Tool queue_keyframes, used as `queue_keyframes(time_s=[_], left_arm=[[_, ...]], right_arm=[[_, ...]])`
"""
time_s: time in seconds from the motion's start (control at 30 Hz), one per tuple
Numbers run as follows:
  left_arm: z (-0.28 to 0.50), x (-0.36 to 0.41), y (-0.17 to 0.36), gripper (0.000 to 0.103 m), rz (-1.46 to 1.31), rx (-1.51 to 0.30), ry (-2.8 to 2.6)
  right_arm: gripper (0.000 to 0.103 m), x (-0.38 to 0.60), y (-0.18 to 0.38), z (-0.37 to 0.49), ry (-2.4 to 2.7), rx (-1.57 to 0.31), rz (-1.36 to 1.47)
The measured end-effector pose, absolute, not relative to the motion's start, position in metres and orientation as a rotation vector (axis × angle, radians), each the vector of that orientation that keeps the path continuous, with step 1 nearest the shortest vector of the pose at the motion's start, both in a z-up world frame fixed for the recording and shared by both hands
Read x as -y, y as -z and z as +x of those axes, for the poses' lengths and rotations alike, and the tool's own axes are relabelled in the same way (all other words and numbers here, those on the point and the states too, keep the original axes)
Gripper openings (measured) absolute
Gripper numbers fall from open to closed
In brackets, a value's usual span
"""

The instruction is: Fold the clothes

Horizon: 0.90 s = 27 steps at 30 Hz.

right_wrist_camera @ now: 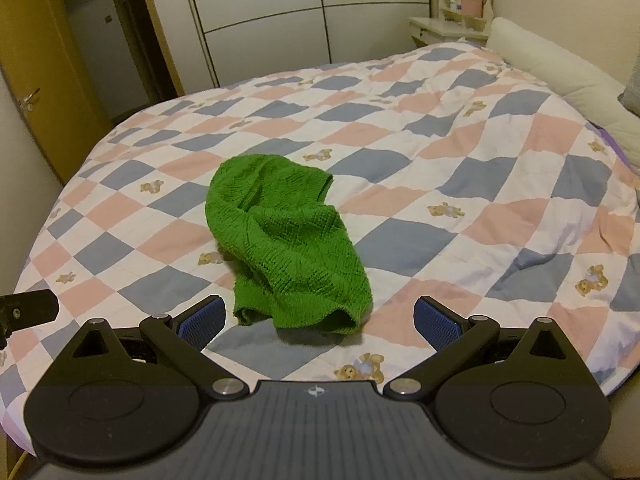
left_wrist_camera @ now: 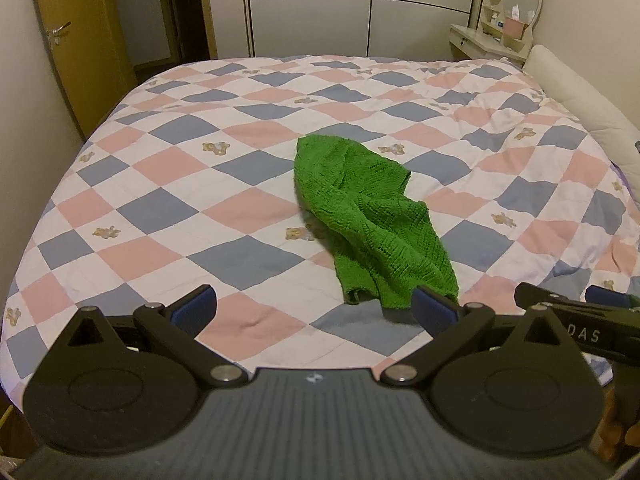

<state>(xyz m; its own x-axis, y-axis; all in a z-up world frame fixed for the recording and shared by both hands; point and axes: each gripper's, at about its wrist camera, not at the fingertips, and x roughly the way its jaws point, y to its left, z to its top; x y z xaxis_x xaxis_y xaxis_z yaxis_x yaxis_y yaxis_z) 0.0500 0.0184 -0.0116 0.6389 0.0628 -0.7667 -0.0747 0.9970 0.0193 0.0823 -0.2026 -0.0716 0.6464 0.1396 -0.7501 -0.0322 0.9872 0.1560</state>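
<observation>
Bed (left_wrist_camera: 168, 184) fills both views; quilt (right_wrist_camera: 460, 200) is a diamond patchwork of pink, grey-blue and white, printed with small bears, lightly wrinkled toward the right side. Pale wardrobe (left_wrist_camera: 312, 8) behind the bed; wooden door (left_wrist_camera: 76, 40) at left. White pillow (right_wrist_camera: 560, 76) along the right edge of the bed.

Garment (left_wrist_camera: 368, 216): bright green open-weave knit, crumpled in an elongated heap near mid-bed, unfolded, one ribbed hem facing the cameras.

Left tongs (left_wrist_camera: 316, 308): wide open, empty, blue ribbed pads, right pad just beside the garment's near hem.

Right tongs (right_wrist_camera: 320, 318): wide open, empty, garment's hem between the pads, contact not discernible.
</observation>
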Motion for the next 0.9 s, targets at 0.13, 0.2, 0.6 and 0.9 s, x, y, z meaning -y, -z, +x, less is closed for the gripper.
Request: queue_keyframes(time_s=[0.13, 0.2, 0.6, 0.9], left_arm=[[0.063, -0.012, 0.015, 0.102, -0.024, -0.888, -0.082], [0.071, -0.009, 0.016, 0.102, -0.028, -0.895, -0.08], [0.115, 0.009, 0.048, 0.102, -0.052, -0.976, -0.106], [0.146, 0.035, 0.081, 0.102, -0.062, -1.076, -0.153]], right_arm=[[0.103, 0.21, 0.073, 0.097, -0.11, -0.869, 0.131], [0.103, 0.216, 0.074, 0.105, -0.12, -0.873, 0.136], [0.103, 0.254, 0.114, 0.166, -0.257, -1.014, 0.241], [0.103, 0.289, 0.144, 0.201, -0.28, -1.08, 0.31]])
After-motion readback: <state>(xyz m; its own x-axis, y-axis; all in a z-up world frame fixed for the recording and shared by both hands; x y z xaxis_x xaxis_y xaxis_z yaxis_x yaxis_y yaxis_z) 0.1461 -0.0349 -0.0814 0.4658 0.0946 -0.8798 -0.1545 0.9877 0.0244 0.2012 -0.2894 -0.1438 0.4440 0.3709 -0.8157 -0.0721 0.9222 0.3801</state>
